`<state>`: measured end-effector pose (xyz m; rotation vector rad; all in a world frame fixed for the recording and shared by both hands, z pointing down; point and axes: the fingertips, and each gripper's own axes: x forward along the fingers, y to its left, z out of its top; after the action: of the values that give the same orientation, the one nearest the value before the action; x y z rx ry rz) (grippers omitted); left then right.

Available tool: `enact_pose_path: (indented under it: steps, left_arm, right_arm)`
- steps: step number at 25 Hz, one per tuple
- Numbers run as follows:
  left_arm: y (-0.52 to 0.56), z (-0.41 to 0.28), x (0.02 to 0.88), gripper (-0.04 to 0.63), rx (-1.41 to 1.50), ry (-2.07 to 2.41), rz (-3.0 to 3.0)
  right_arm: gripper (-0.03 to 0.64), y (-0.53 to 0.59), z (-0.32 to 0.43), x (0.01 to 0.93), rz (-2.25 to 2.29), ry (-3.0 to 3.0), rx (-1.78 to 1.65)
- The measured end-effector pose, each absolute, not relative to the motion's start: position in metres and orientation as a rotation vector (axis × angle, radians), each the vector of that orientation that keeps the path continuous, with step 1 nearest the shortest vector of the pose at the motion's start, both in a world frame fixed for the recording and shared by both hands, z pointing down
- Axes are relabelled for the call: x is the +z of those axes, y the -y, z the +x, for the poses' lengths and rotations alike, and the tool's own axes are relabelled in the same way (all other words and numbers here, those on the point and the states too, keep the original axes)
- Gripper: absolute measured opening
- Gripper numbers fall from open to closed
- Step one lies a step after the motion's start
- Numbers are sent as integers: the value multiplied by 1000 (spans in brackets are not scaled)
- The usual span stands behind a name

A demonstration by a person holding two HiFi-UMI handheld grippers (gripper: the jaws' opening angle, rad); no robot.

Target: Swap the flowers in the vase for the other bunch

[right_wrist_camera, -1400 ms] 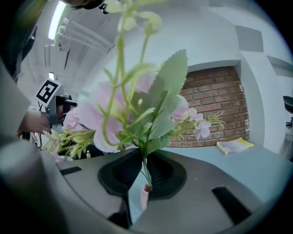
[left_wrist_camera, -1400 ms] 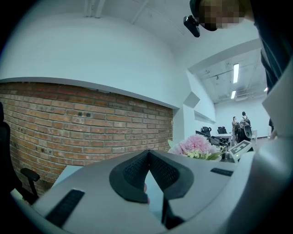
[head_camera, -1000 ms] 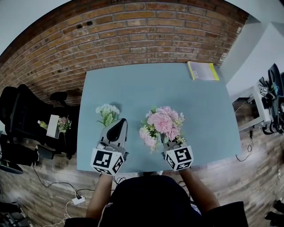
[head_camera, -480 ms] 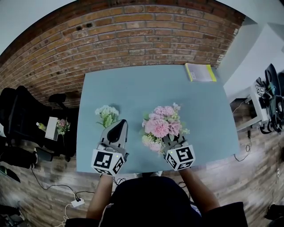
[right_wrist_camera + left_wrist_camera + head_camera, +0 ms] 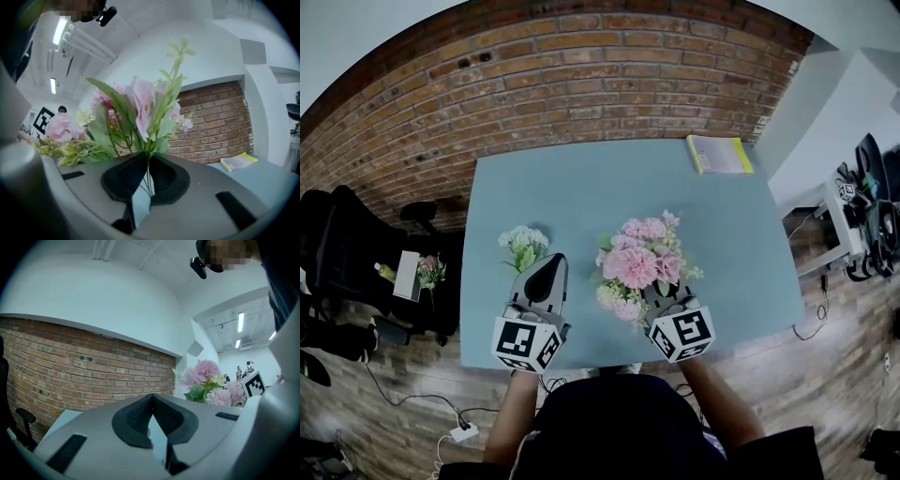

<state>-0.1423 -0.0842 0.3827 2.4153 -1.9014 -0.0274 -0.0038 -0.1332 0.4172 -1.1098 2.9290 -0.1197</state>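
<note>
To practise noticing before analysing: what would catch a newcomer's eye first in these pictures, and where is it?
The big pink bouquet stands out near the front edge of the blue table, its stems pinched in the right gripper, whose jaws have just been closing on them. Left of it a small white bunch lies on the table just beyond the shut left gripper, with a red brick wall behind.

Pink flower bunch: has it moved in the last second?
Yes. The pink bunch, in the right gripper whose jaws just tightened on its stems, has risen: in the head view its top now passes the white bunch toward the brick wall.
</note>
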Motion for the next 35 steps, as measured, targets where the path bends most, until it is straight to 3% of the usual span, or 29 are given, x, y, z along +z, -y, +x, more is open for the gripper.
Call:
enact_pose_path:
  steps: [35]
  left_arm:
    - [110,-86,386,8,-26,1710,2542]
  right_arm:
    - [26,149,87,398,-1396,-2769,-136]
